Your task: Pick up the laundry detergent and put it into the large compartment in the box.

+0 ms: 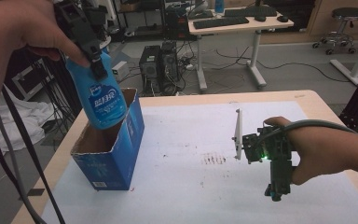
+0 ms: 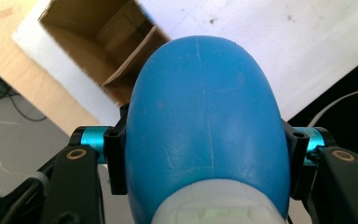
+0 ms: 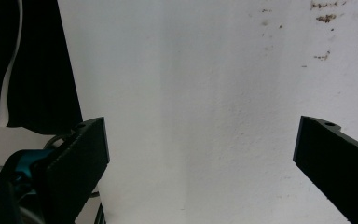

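Blue bottle point(image 1: 103, 100) hangs neck-up over open blue carton point(image 1: 114, 154), base just inside mouth at far end. Long axis near vertical, top leaning slightly away from carton's near end; base points down into box. Left gripper point(image 1: 95, 56) clamped on bottle's shoulder below white cap, likely to keep it upright for the carton. Left gripper view: jaws press both sides of blue body point(image 2: 205, 126). Right gripper point(image 3: 200, 154) apart, empty, idle over white table sheet point(image 1: 200, 186), well clear of carton.

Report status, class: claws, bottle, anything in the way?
Left claw shut on blue bottle, held over open box. Right claw open, empty, above white mat. Nothing blocks the box mouth.
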The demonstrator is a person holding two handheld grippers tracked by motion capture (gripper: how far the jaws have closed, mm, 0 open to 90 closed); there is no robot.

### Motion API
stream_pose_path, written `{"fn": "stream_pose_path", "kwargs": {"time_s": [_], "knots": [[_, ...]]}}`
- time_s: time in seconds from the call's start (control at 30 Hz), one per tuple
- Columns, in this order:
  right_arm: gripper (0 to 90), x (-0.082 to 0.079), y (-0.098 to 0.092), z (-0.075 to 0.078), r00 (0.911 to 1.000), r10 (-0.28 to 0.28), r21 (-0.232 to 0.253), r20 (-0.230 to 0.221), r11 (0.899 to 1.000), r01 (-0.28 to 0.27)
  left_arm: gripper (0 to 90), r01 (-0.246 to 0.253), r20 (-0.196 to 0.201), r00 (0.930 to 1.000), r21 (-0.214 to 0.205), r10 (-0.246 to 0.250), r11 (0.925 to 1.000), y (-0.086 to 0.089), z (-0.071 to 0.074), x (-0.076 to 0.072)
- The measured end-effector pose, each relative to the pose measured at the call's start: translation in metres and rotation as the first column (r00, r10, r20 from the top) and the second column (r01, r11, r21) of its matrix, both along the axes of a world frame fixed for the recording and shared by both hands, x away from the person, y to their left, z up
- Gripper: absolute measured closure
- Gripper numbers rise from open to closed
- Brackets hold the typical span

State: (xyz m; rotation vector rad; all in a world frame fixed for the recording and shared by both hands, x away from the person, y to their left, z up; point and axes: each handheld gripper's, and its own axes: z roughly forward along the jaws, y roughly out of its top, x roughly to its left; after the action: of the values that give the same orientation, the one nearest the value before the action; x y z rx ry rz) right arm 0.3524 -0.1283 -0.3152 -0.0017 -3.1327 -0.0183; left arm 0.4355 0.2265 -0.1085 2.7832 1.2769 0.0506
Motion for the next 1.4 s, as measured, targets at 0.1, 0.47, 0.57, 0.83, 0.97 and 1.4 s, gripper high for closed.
{"fn": "stream_pose_path", "kwargs": {"time_s": [0.1, 0.47, 0.57, 0.83, 0.97, 1.4], "knots": [[2.4, 0.001, 0.002, 0.0, 1.0, 0.002, 0.0, -0.001, 1.0, -0.002, 38.2, -0.015, -0.001, 0.9999, -0.004, 0.015, 0.9999, 0.007, -0.004, 0.002], [2.4, 0.003, 0.004, -0.003, 1.0, -0.006, -0.006, -0.002, 1.0, 0.006, 38.1, -0.027, -0.036, 0.999, 0.0, 0.027, 0.9996, 0.021, -0.027, 0.012], [2.4, 0.004, 0.003, -0.003, 1.0, -0.008, -0.008, -0.003, 1.0, 0.008, 38.1, -0.029, -0.043, 0.9987, 0.005, 0.029, 0.9996, 0.022, -0.032, 0.014], [2.4, 0.004, 0.003, -0.003, 1.0, -0.008, -0.004, 0.0, 1.0, 0.008, 38.1, 0.001, -0.063, 0.998, 0.022, 0.0, 0.9998, 0.024, -0.055, 0.017], [2.4, 0.004, 0.004, -0.004, 1.0, -0.009, -0.004, -0.002, 1.0, 0.009, 38.1, 0.035, -0.07, 0.997, 0.02, -0.034, 0.9992, 0.023, -0.072, 0.017], [2.4, 0.002, 0.003, -0.004, 1.0, -0.003, 0.012, -0.004, 1.0, 0.003, 38.0, 0.194, -0.089, 0.978, 0.049, -0.189, 0.9798, 0.018, -0.134, 0.019]]}}
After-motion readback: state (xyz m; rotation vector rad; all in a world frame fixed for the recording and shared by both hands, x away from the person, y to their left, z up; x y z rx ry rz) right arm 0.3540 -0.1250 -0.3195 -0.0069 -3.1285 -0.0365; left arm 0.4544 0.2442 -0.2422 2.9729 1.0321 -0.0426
